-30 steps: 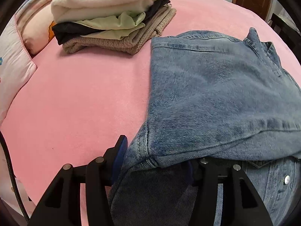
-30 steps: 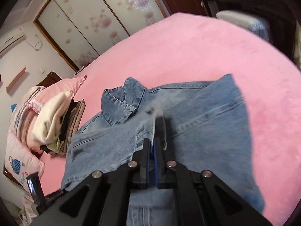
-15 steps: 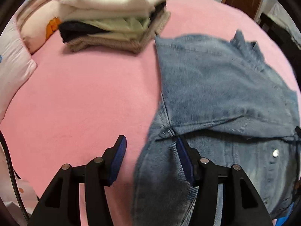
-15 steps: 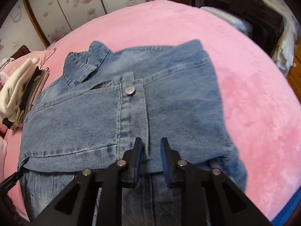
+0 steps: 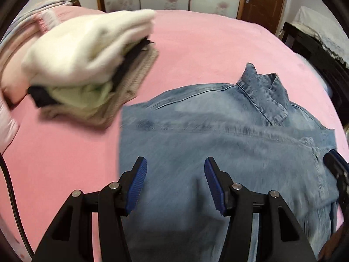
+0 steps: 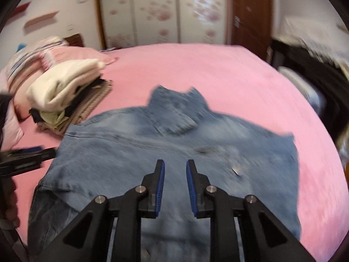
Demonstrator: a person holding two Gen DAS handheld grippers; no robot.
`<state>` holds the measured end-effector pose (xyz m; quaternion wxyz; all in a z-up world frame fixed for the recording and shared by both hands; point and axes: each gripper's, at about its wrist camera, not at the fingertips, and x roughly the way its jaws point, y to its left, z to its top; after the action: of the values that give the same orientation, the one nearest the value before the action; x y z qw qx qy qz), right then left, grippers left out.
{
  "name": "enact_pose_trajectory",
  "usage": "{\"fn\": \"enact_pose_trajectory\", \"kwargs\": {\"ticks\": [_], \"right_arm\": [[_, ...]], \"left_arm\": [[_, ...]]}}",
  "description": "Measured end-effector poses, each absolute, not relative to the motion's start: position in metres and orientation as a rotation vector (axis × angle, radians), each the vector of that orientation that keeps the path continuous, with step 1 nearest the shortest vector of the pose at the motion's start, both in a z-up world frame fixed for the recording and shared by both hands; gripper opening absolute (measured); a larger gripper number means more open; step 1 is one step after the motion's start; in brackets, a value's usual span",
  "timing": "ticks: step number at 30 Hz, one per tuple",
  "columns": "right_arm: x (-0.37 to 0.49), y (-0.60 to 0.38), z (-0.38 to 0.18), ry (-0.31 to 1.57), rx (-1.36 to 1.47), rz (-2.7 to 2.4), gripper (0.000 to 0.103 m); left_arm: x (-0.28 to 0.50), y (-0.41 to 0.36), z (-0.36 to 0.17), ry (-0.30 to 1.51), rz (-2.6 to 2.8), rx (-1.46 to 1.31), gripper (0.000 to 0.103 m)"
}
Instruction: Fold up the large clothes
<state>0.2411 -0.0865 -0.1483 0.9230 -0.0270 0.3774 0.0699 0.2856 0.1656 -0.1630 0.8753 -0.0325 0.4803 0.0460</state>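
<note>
A blue denim jacket [image 5: 218, 135] lies partly folded on the pink bed [image 5: 196, 50], collar at the far side. It also fills the middle of the right wrist view [image 6: 174, 144]. My left gripper [image 5: 175, 170] is open and empty, raised above the jacket's near left part. My right gripper [image 6: 175, 170] is open with a narrower gap, empty, above the jacket's near middle. The left gripper shows at the left edge of the right wrist view [image 6: 26, 156]. Both views are motion-blurred.
A stack of folded clothes [image 5: 87, 65] with a cream garment on top sits at the left of the bed, also in the right wrist view [image 6: 65, 93]. Pink pillows [image 6: 32, 61] lie behind it. Dark furniture [image 6: 309, 69] stands beside the bed's right edge.
Both grippers let go of the denim, opened and pulled up and back from the jacket. The folded-over part now lies flat on the jacket.
</note>
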Motion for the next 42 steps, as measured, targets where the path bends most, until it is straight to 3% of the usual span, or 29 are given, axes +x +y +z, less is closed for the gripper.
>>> {"fn": "enact_pose_trajectory", "kwargs": {"ticks": [5,9,11,17,19,30,42], "right_arm": [[0.277,-0.059,-0.176,0.826,-0.05,0.24,0.02],[0.299,-0.064,-0.208,0.906,-0.08,0.201,0.02],[0.303,-0.081,-0.222,0.933,-0.104,0.136,0.02],[0.289,-0.158,-0.227,0.942,-0.057,-0.011,0.019],[0.278,-0.18,-0.222,0.954,-0.004,0.015,0.009],[0.161,-0.195,-0.178,0.898,0.001,-0.024,0.012],[0.066,-0.255,-0.144,0.907,0.008,-0.073,0.012]], "left_arm": [[0.33,0.161,-0.198,1.066,0.116,-0.123,0.054],[0.341,0.167,-0.214,1.074,0.141,-0.091,0.06],[0.341,0.172,-0.215,1.064,0.166,-0.067,0.071],[0.338,0.2,-0.22,1.063,0.195,-0.094,0.071],[0.334,0.2,-0.217,1.06,0.21,-0.071,0.071],[0.228,0.166,-0.162,0.991,0.146,-0.047,0.07],[0.125,0.169,-0.137,1.063,0.189,0.035,0.071]]}}
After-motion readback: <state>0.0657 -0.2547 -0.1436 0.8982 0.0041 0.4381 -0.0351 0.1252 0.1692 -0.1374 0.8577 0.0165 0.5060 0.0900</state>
